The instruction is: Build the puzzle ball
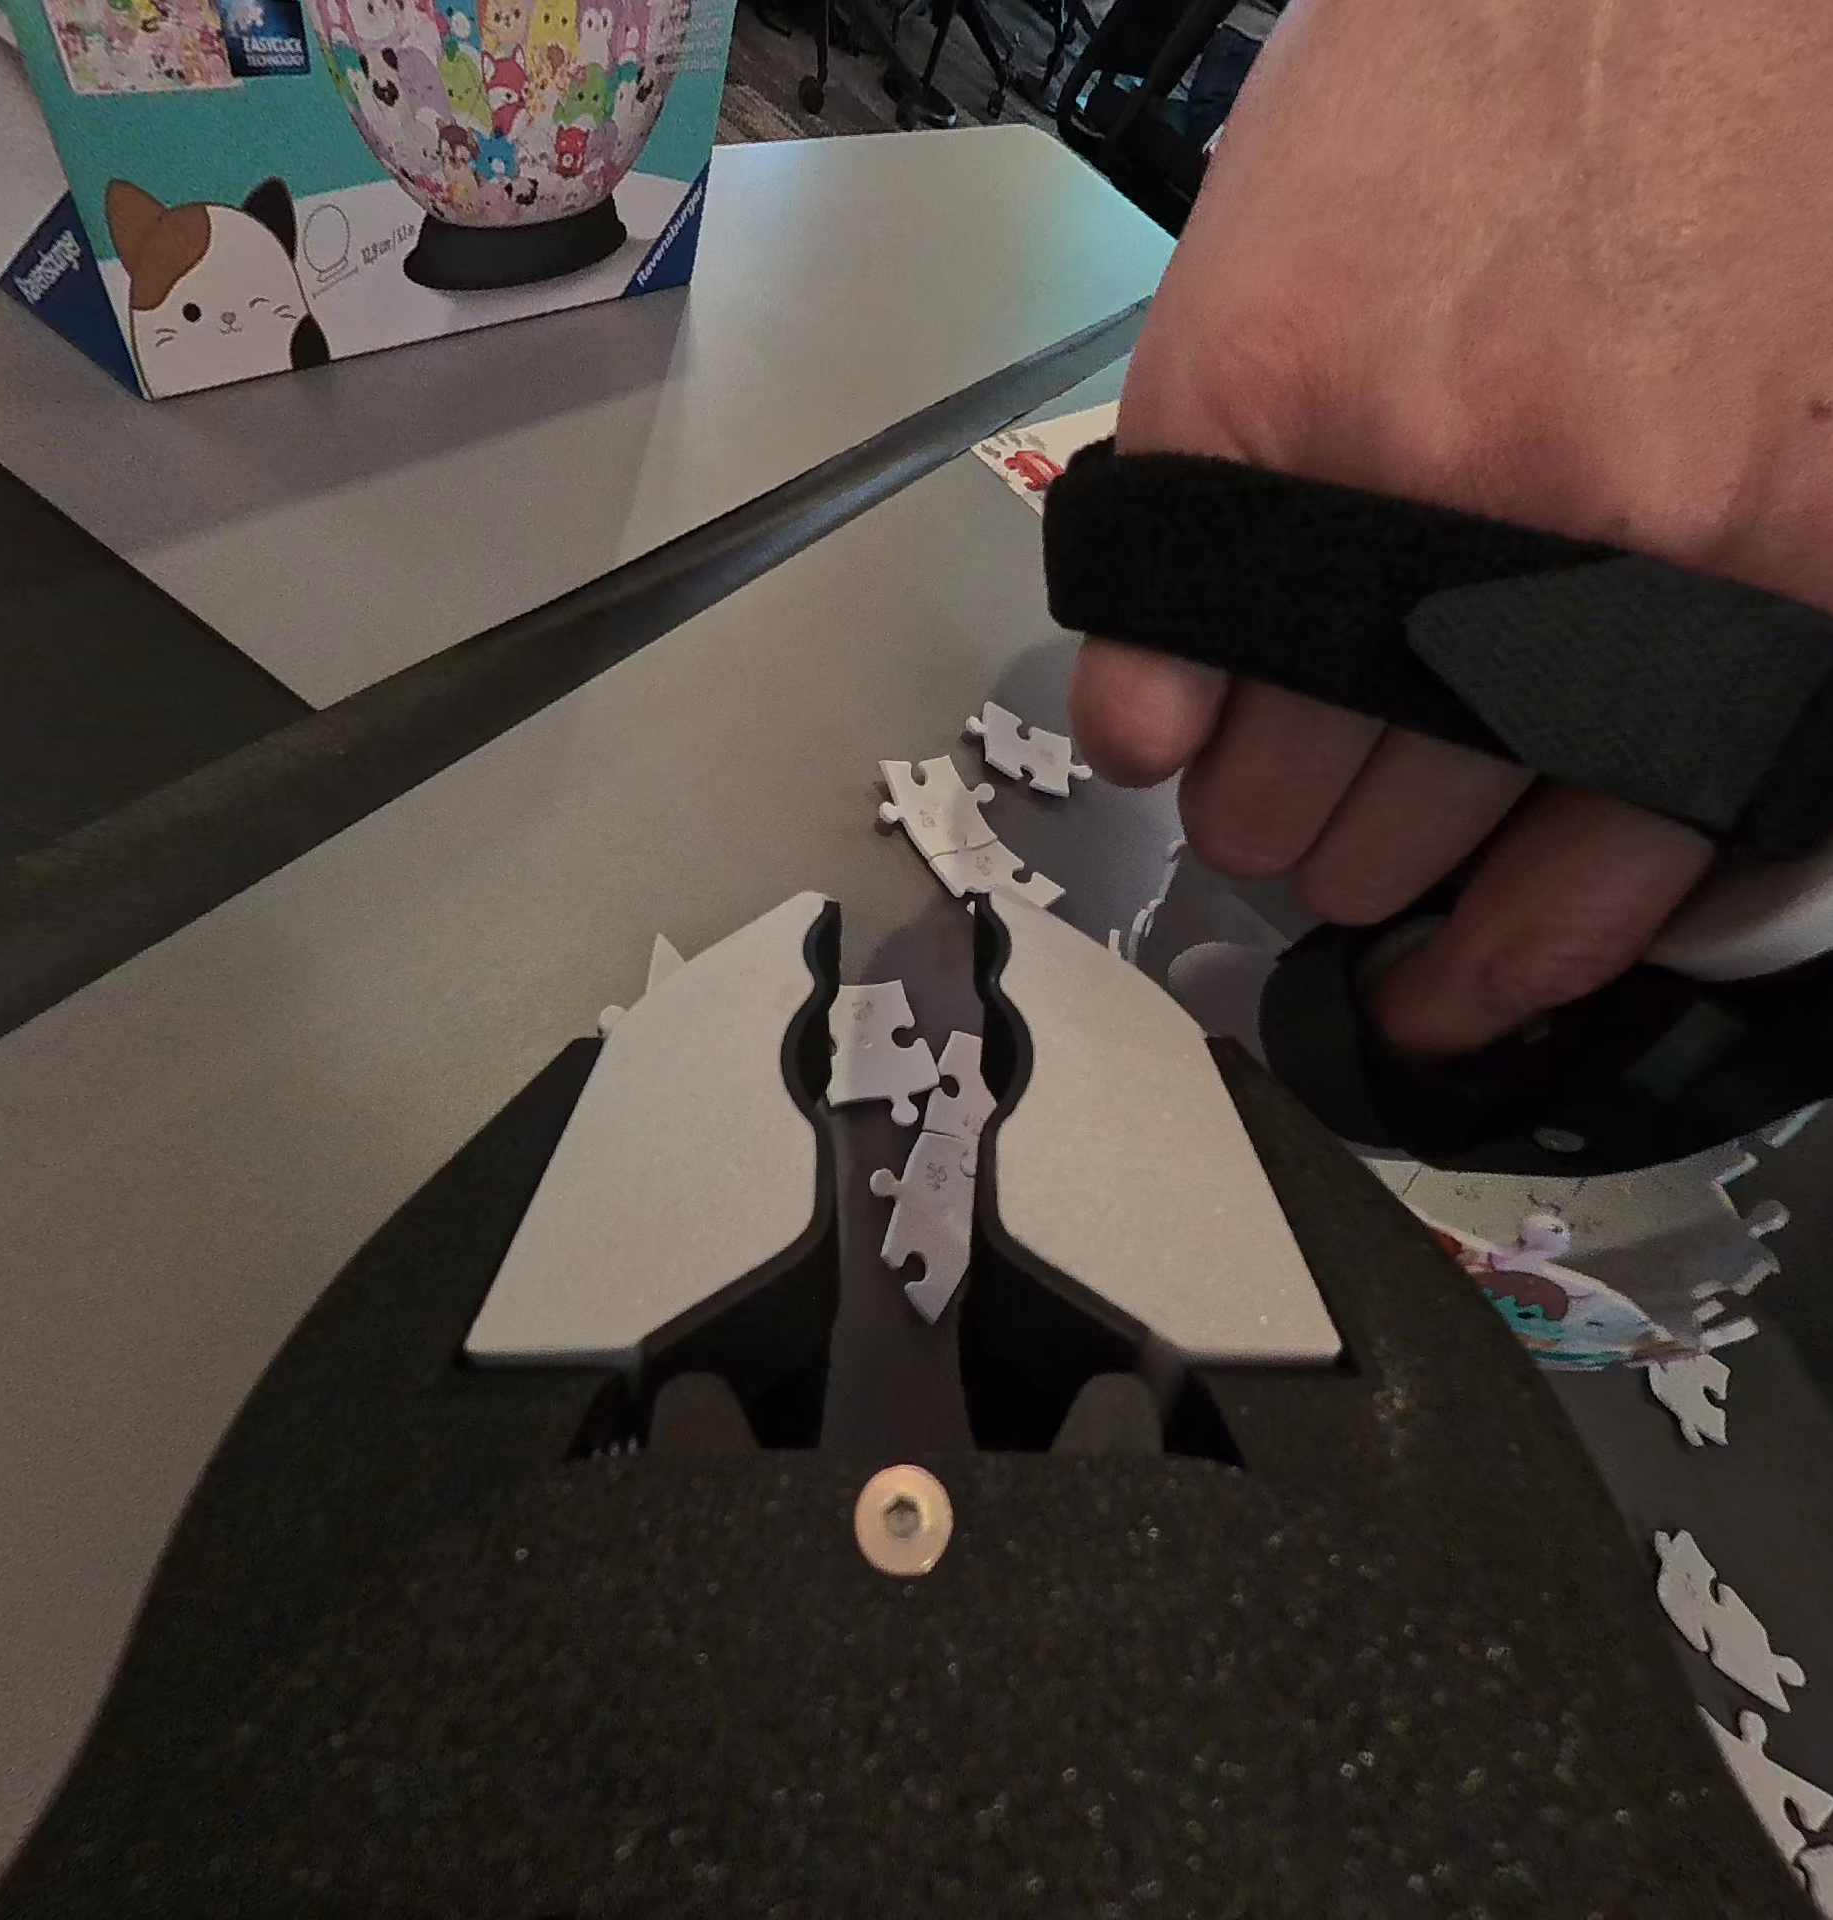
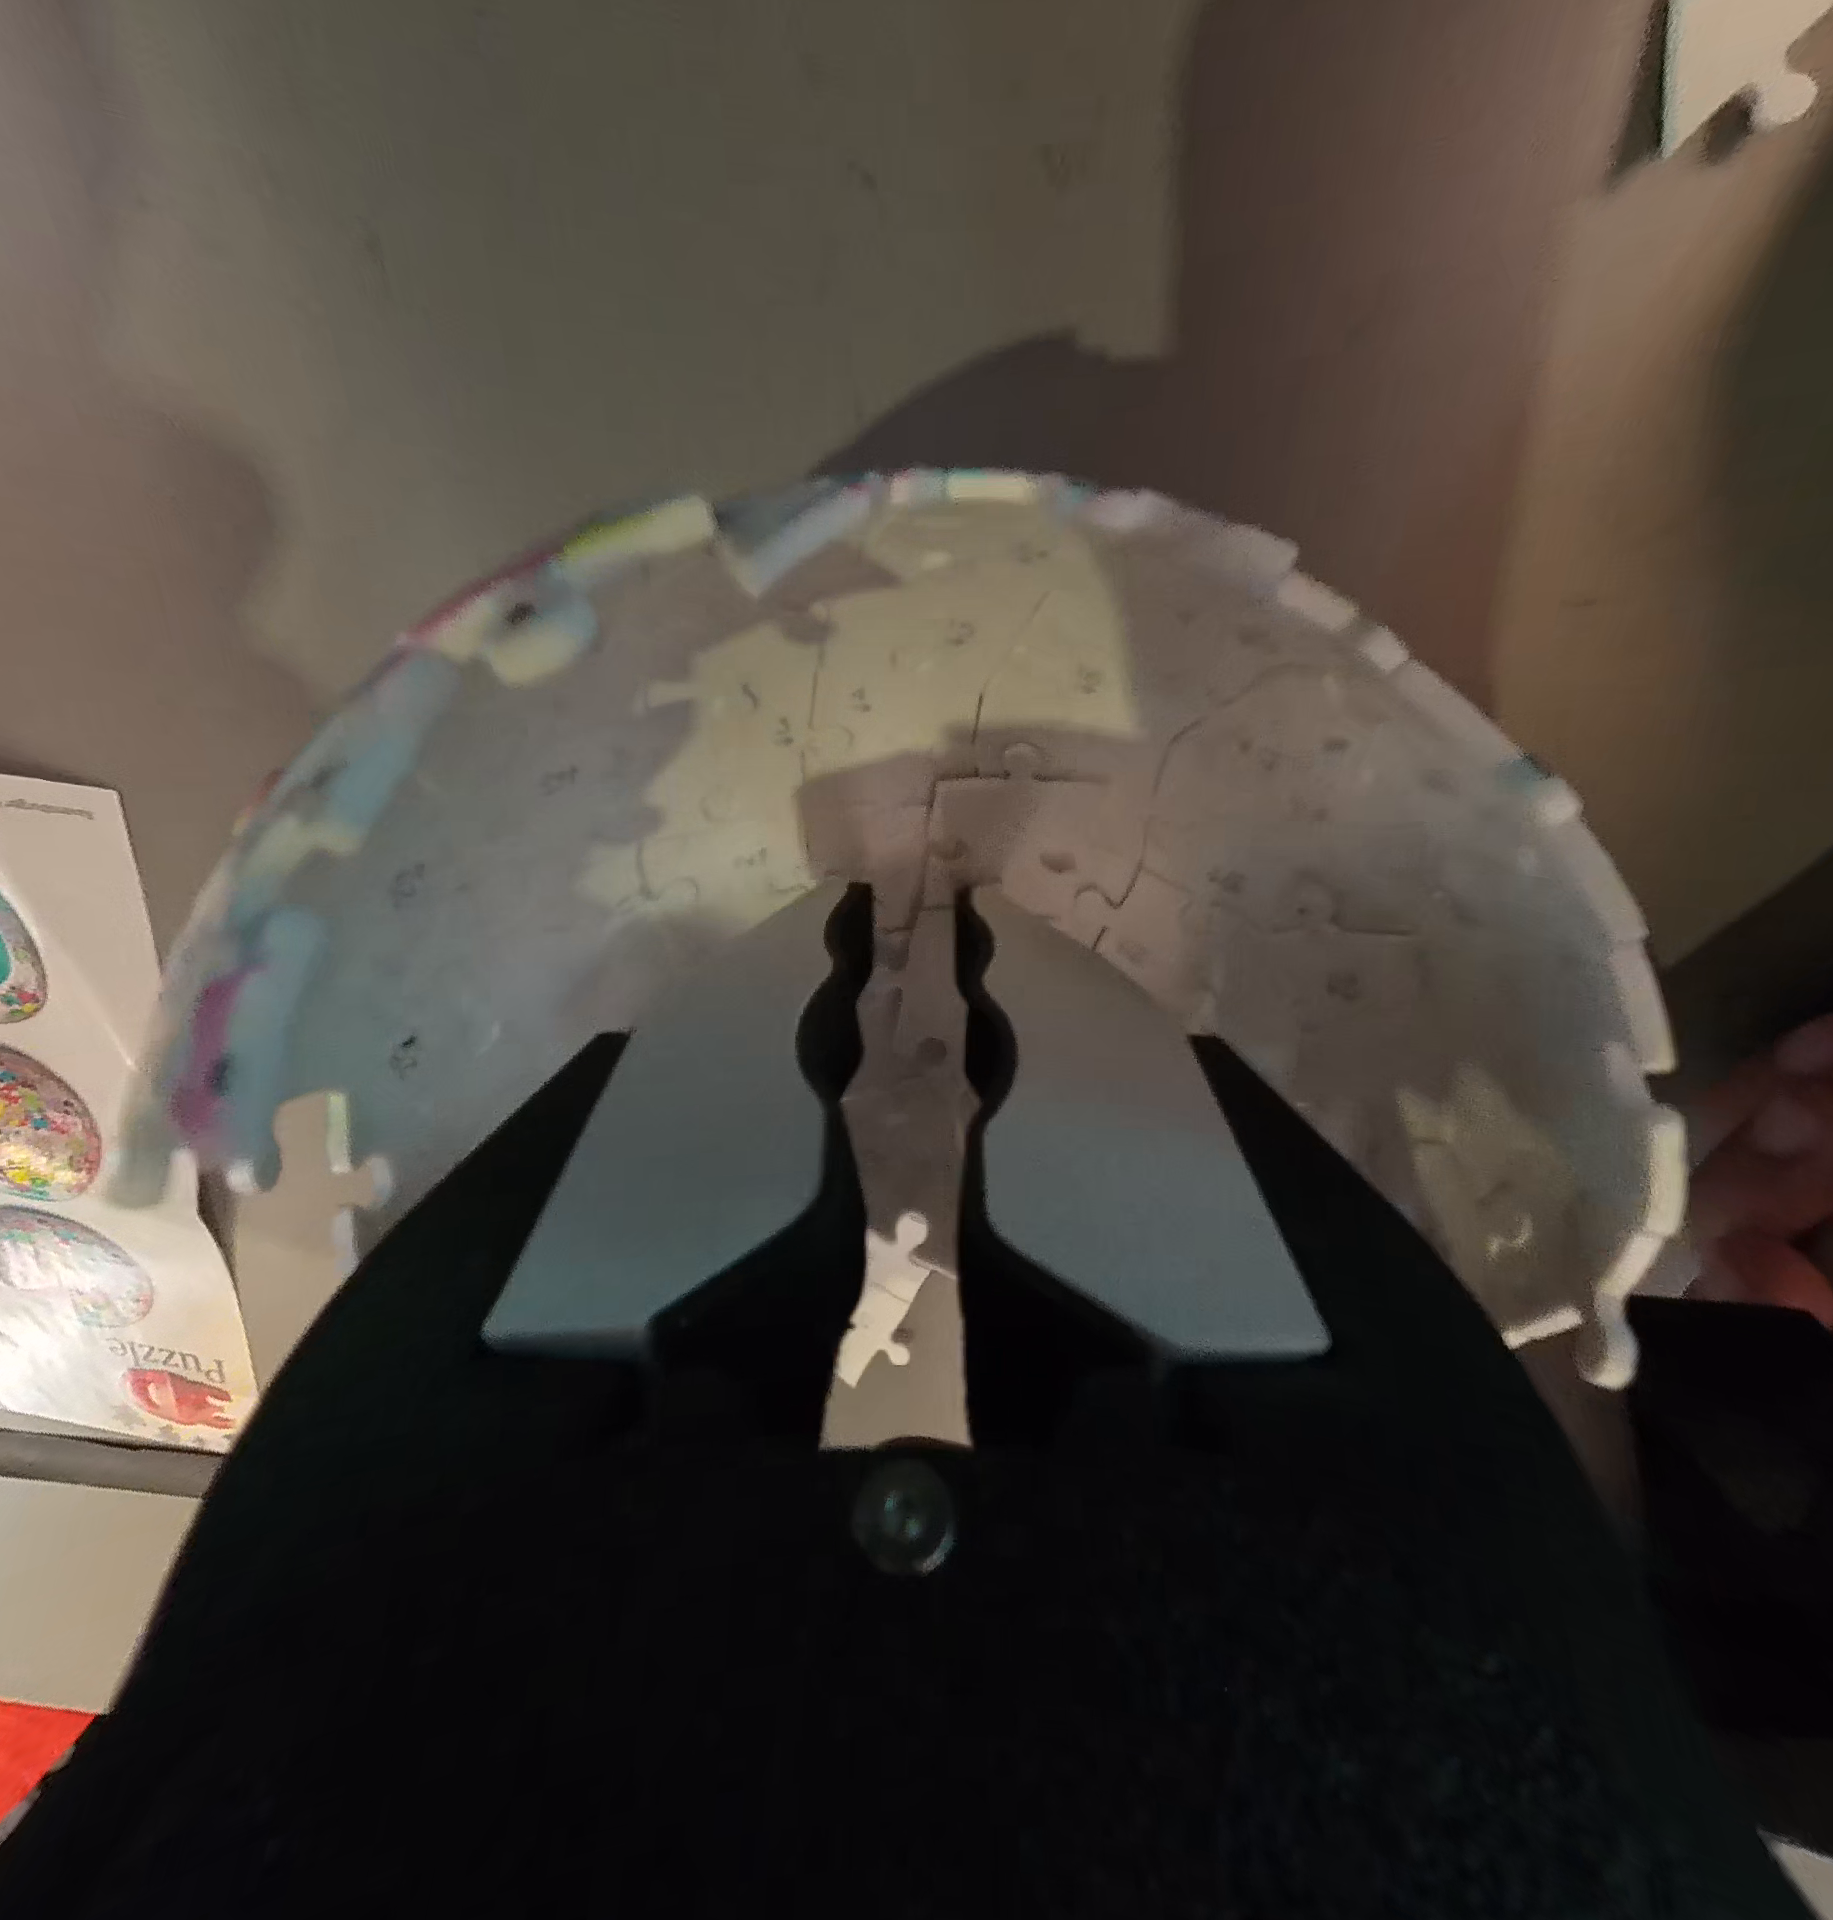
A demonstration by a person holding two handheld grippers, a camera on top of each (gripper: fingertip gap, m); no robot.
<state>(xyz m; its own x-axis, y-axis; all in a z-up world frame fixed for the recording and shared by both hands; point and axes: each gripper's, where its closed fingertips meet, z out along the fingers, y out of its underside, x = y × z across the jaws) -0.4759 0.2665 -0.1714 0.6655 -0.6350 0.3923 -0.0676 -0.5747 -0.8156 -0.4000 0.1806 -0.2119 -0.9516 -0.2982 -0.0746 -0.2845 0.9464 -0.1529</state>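
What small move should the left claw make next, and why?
Probably lower the left claw and close it on the joined white pieces between its open fingers. They lie loose on the table, while the right claw grips the half-built ball shell, which has unfinished edges.

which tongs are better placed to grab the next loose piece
Left. The left tongs hang slightly open right over joined loose pieces on the table; the right tongs are occupied with the half-built ball.

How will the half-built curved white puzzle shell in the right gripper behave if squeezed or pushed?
The half-built curved white puzzle shell looks thin, so probably light. Its many visible seams suggest it may flex or pop apart. The right gripper grips only one edge, so it may pivot.
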